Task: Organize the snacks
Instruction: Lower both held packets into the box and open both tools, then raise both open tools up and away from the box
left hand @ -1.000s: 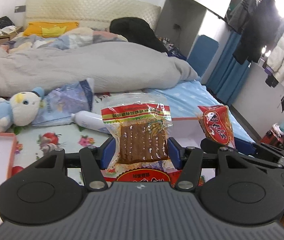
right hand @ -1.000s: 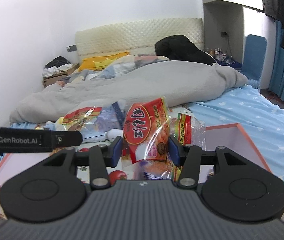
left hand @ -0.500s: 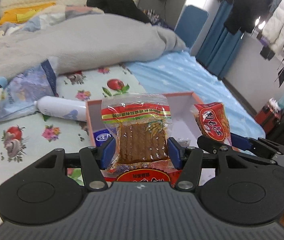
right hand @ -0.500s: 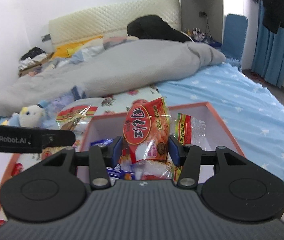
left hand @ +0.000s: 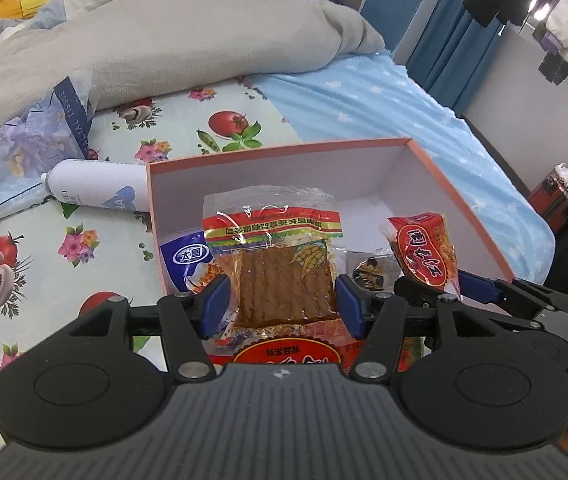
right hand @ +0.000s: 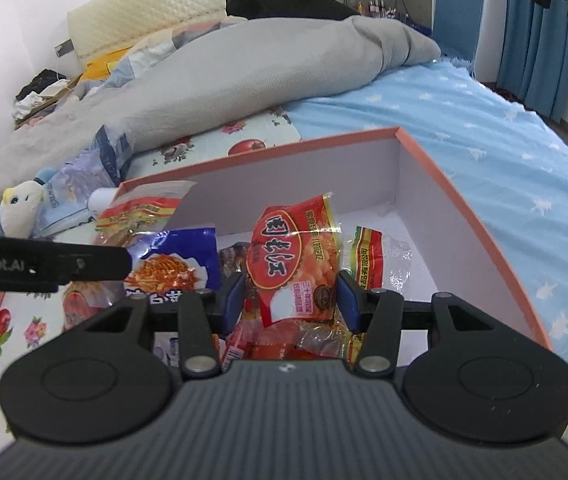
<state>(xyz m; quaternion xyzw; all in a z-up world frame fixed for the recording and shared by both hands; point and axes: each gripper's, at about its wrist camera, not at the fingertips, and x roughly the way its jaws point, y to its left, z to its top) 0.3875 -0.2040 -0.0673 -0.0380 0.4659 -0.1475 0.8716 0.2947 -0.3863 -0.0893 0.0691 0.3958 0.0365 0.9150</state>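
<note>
My left gripper (left hand: 281, 304) is shut on a clear packet of brown snack slabs (left hand: 279, 268), held upright over the near end of an orange-rimmed white box (left hand: 275, 148). My right gripper (right hand: 290, 300) is shut on a red and orange snack bag (right hand: 296, 264), also above that box (right hand: 480, 236). The red bag (left hand: 424, 252) and the right gripper's fingers (left hand: 480, 284) show at the right of the left wrist view. Inside the box lie a blue and white snack bag (right hand: 175, 264), a dark small packet (left hand: 372, 272) and a clear packet with a red-green band (right hand: 376, 256).
The box sits on a bed with a fruit-print sheet (left hand: 43, 248) and a light blue sheet (right hand: 504, 132). A white bottle (left hand: 95, 188), a tissue pack (left hand: 35, 140), a plush toy (right hand: 15, 208) and a grey duvet (left hand: 163, 40) lie beyond it.
Both grippers have come down and forward with their packets still held. The box now lies directly under them and fills more of both views.
</note>
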